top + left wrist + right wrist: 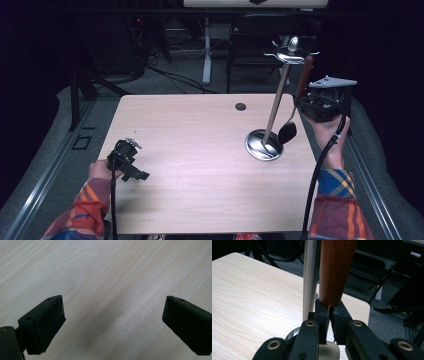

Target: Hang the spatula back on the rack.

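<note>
Wooden-handled utensil [302, 80] sits at the right far side of the table [190, 150], held up in the air by the right gripper [306, 102]. Brown handle points up, close beside the top of the metal stand [280, 95]; black head [287, 133] hangs low, just beside the stand's round steel base [263, 145]. Cannot tell if head touches base.

Right gripper view: jaws pressed nearly together, pinching the utensil's thin neck right below the brown handle [335, 270]. Stand's silver pole [310, 277] rises just left of the handle, very near, slightly behind. Part of the steel base [293, 333] visible under the jaws. Pole is the closest obstacle to the held utensil.

Stand top has small hook arms [292, 54] spreading out, handle end near them. Grey plate on the right gripper, cable trailing down along the right forearm, plaid sleeve [336, 200].

Left gripper [131, 162] is at the near left edge of the table, well apart from stand and utensil. Left gripper view: jaws spread wide, nothing between, bare light wood [112, 290] below.

Cable hole [240, 106] in the table's far edge. Dark chair [250, 45] and desk leg [206, 50] behind the table, cables on the floor.
</note>
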A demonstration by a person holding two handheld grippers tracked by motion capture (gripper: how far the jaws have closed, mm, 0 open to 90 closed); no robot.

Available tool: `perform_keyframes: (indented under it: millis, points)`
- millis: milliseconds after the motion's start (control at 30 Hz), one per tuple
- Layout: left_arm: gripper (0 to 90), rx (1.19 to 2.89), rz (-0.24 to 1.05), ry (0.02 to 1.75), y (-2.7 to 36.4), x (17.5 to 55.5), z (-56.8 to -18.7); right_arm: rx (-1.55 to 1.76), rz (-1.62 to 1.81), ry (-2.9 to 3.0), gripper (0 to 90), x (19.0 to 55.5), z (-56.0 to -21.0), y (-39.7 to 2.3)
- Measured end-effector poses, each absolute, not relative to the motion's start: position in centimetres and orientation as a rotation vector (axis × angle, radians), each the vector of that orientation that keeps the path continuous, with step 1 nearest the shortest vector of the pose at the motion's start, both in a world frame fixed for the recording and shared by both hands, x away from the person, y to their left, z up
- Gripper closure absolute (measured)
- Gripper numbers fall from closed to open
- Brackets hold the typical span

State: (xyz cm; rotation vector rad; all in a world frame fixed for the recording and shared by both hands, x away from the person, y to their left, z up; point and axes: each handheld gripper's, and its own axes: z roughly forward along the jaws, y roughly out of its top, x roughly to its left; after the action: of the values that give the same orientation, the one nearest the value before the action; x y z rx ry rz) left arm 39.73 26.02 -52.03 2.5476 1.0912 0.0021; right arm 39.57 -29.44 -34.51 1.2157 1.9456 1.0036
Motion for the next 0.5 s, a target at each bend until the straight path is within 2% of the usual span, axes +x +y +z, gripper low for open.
perform_keyframes:
  millis: [500]
  points:
    - [4.0,2.548,0.004,1.091,26.0,39.71,-52.0,1.201,0.971,1.943,83.6,39.23,-34.88,-29.34]
